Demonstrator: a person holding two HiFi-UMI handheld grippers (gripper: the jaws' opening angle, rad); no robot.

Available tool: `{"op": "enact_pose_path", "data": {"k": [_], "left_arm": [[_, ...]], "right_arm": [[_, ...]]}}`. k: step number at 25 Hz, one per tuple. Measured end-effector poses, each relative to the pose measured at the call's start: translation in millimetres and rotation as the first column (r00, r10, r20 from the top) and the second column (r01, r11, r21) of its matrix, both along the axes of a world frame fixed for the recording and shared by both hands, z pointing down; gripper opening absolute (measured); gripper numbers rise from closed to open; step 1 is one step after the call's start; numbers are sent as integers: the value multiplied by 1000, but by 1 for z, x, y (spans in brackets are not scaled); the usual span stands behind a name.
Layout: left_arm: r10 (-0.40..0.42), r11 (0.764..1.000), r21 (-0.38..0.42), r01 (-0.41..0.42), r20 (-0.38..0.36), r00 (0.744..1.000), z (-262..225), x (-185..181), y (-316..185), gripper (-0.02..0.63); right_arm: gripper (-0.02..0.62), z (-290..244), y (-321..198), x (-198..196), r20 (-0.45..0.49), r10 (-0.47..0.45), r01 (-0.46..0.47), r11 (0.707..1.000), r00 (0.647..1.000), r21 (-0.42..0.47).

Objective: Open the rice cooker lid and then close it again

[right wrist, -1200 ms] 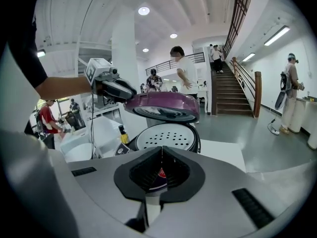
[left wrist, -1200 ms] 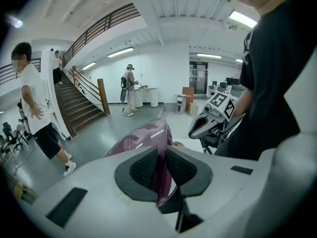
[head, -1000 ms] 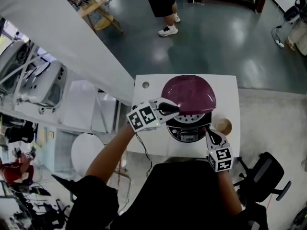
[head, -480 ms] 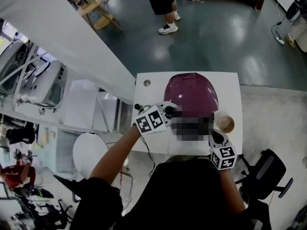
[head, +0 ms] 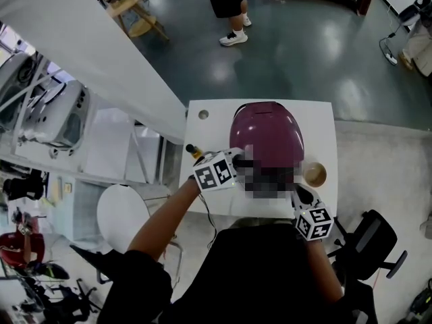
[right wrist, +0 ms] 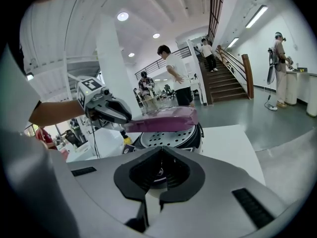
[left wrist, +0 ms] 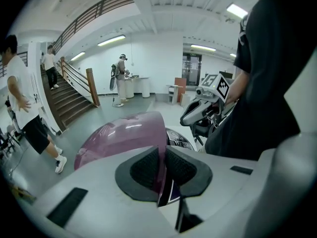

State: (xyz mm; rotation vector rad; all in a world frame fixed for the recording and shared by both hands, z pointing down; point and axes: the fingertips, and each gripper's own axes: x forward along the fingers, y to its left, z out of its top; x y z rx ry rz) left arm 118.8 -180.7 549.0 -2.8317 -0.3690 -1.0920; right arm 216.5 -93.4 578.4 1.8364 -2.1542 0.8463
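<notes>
Hidden/unclear: in the head view the rice cooker [head: 290, 162] front can't be made out, and the purple lid [head: 264, 132] covers nearly all of the body from above. A small yellow-topped item [head: 192, 150] near the table's left edge is too small to ID. A person [head: 229, 5] on the floor beyond is cut off at the frame top. More people on the stairs in the bg of both gripper views, too far off for detail.

Room: the white table [head: 317, 123] is small, w/ the cooker about mid-table and bare strips left, right and behind. There's a round hole [head: 203, 114] at the far-left corner. A wooden cup [head: 314, 174] stands just beside the cooker's right side. Open floor lies beyond the table, a black chair [head: 374, 245] is at the person's right and a white stool [head: 121, 211] low at the left.

Tool: the left gripper [head: 241, 160] has its jaws narrow, pads clamped on the lid's front-left rim. In the left gripper view the purple edge sits right btw the pads. The right gripper view shows the lid part-raised, roughly level, w/ a perforated metal disc [right wrist: 166, 137] showing under it.

The right gripper [head: 297, 191] has its jaws fully together w/ nothing btw them. It sits at the near-right of the table, close to the cooker's front-right and the cup. Can't tell if it touches either.
</notes>
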Motion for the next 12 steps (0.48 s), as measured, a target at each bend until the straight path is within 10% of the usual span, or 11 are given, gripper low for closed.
{"op": "enact_pose_path", "data": {"k": [12], "left_arm": [[42, 999, -7, -42, 49, 998, 27, 0, 11, 40]], "right_arm": [[2, 0, -5, 8, 17, 33, -34, 999, 999, 12]]}}
